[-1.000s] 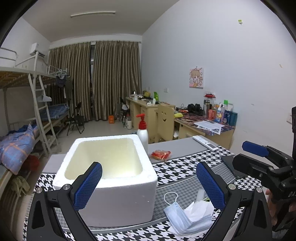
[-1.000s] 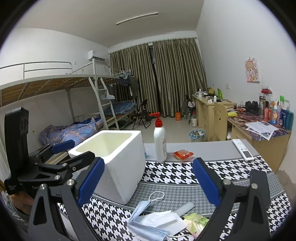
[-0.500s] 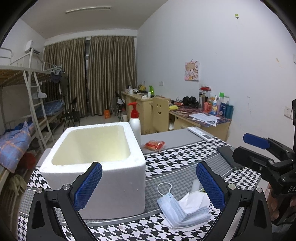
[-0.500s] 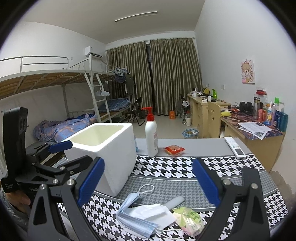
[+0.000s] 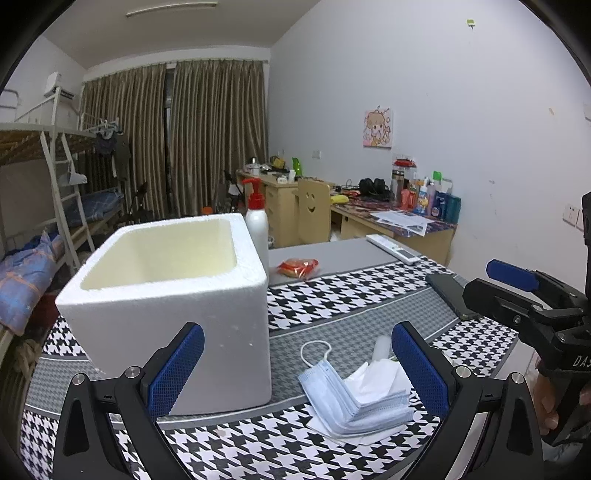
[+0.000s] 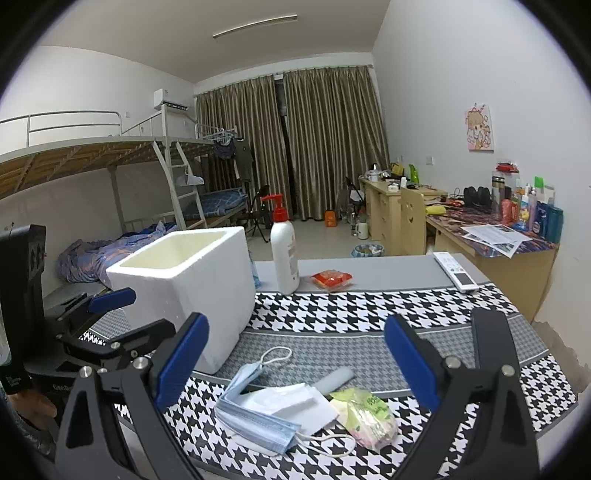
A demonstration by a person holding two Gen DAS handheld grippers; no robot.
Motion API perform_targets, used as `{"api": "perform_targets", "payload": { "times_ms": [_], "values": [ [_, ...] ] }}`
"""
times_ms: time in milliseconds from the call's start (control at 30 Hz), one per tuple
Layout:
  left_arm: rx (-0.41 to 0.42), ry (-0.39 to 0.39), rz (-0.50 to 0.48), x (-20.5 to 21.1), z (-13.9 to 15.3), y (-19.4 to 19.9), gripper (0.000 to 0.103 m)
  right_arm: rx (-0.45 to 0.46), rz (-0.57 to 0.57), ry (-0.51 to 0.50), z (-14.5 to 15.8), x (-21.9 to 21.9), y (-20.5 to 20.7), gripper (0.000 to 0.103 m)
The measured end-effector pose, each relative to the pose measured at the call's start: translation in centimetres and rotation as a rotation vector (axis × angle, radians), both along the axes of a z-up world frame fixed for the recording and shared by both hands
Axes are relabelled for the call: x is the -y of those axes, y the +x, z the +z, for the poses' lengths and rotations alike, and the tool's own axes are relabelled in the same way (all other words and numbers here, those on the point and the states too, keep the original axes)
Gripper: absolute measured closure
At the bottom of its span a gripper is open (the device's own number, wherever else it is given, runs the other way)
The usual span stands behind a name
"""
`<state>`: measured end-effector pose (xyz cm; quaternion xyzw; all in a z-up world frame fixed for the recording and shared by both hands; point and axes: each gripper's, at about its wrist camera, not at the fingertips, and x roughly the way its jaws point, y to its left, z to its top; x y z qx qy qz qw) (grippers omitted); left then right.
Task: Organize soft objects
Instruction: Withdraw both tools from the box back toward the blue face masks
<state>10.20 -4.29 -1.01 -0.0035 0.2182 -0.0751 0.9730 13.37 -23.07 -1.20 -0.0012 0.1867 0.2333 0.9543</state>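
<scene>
Both grippers hung with fingers wide apart and empty: the left gripper [image 5: 295,369] near the foam box [image 5: 173,291], the right gripper [image 6: 295,354] above the blue face masks [image 6: 255,410], tissues [image 6: 295,402] and green packet [image 6: 365,410] on the near tablecloth [image 6: 369,306]. A shallow pinch could have lifted one mask and scattered the loose stack.

Even, cool indoor light from a ceiling tube lamp [image 6: 255,25]; curtains [image 5: 173,136] drawn. Shadows soft and faint beside the foam box [image 5: 177,295]. No glare. Both views sharp at centre; strong fisheye bending, black vignette at corners, slight softness toward edges.
</scene>
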Motion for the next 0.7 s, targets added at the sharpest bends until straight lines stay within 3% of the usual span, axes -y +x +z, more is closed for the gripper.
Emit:
{"api": "perform_targets", "payload": {
  "times_ms": [700],
  "values": [
    [-0.075, -0.024, -0.011, 0.6, -2.7, 0.3, 0.001, -0.053, -0.029, -0.034, -2.0, 1.0, 0.2, 0.005]
  ]
}}
